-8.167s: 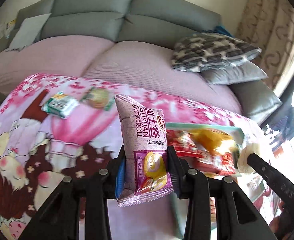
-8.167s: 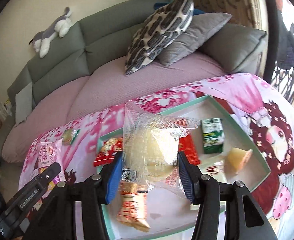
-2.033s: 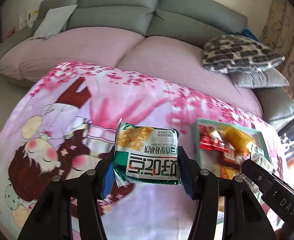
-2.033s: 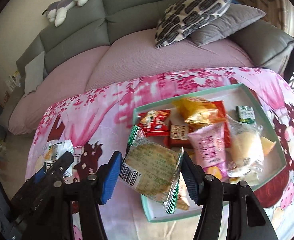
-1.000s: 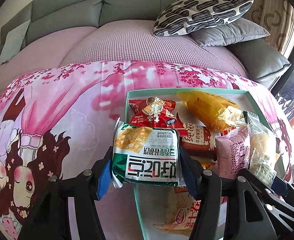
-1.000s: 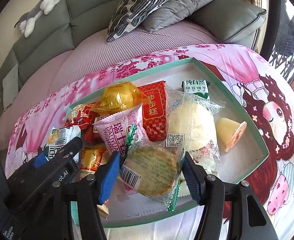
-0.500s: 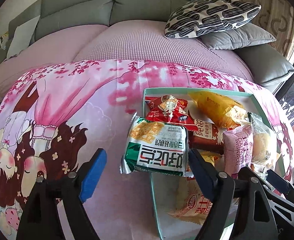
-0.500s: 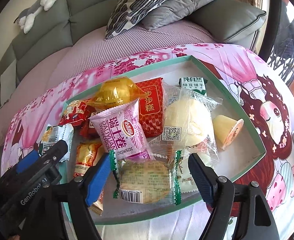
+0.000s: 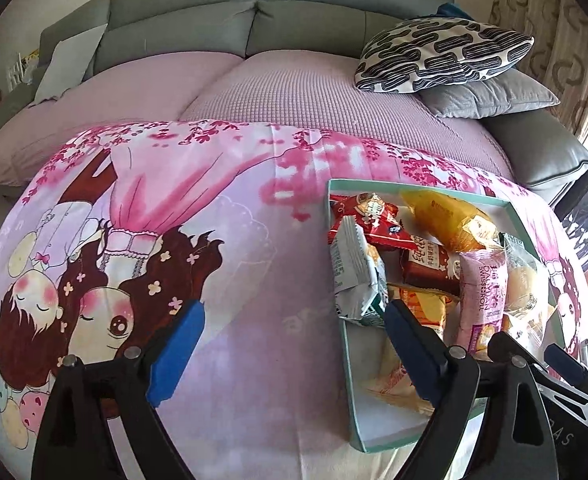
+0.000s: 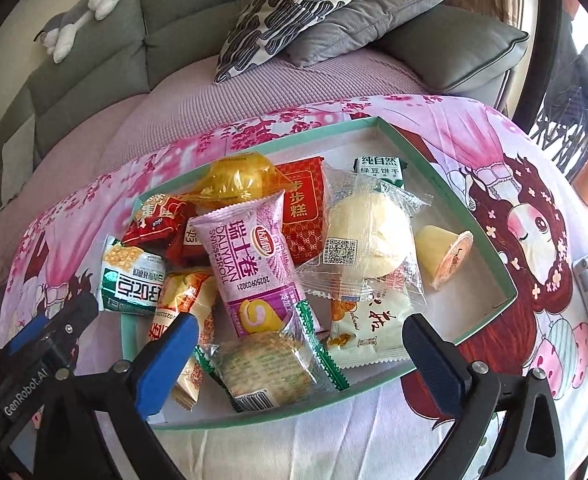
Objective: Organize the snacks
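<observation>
Two handheld grippers hang over a mint-green tray (image 10: 469, 236) of snacks on a pink cartoon-print cloth (image 9: 182, 216), with a grey and mauve sofa (image 9: 294, 80) behind.

The left gripper (image 9: 290, 340) is empty, its blue-padded jaws opening above the cloth and the tray's left edge. The green-and-white biscuit packet (image 9: 355, 276) lies free, tilted against that left rim; in the right wrist view its Korean-lettered face shows (image 10: 132, 282).

The right gripper (image 10: 297, 354) is also empty, its jaws opening wide over the tray's near edge. The round cracker in a clear, green-edged wrapper (image 10: 266, 370) lies between the pads but clear of them, resting against the near rim.

The step in hand looks like the release — both packets appear to be dropped into the tray. No loose snack shows on the cloth, so the sorting seems close to done. The next move likely calls for lifting both grippers straight off without snagging a wrapper, and perhaps nudging the biscuit packet fully inside.

Readable writing: the purple roll pack (image 10: 250, 264) says "DALIYUAN SWISSROLL" and a printed date code; the small green packet (image 10: 379, 170) at the far side carries Chinese characters; the red pouch (image 10: 301, 204) also carries Chinese characters — the left gripper's arm reads "GenRobot.AI".
</observation>
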Motion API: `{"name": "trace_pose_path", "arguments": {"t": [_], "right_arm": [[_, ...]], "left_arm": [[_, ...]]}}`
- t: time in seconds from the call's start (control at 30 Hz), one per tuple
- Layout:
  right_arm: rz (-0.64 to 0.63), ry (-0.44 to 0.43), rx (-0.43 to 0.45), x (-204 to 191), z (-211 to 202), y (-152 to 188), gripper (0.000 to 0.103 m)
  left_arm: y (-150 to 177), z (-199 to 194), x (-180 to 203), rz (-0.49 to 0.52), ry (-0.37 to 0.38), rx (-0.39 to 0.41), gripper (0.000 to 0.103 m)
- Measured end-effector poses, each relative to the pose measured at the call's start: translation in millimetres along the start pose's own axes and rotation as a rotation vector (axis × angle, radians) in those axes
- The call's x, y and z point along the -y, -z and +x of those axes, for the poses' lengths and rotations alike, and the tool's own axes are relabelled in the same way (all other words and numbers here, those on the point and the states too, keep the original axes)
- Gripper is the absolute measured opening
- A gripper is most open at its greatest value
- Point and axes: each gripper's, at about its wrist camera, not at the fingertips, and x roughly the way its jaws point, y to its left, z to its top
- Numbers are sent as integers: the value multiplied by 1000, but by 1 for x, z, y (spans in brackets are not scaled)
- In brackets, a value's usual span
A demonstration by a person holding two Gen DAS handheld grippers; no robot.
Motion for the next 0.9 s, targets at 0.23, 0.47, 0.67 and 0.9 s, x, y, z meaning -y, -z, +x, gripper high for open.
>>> {"name": "trace_pose_path", "arguments": {"t": [0.23,0.47,0.67,0.9], "right_arm": [[-22,-1,4,-7,-11,11,103],[-55,7,14,-13,-25,27,103],[-70,7,28,-14,-37,38,103],[-105,8,11,-16,-41,56,103]], "left_arm": [[7,-11,-17,14,-175,-5,92],[20,-25,-24,44,-260,-18,92],[36,-34,-26,36,-262,-36,92],[53,-42,-20,56,-242,-50,92]]}}
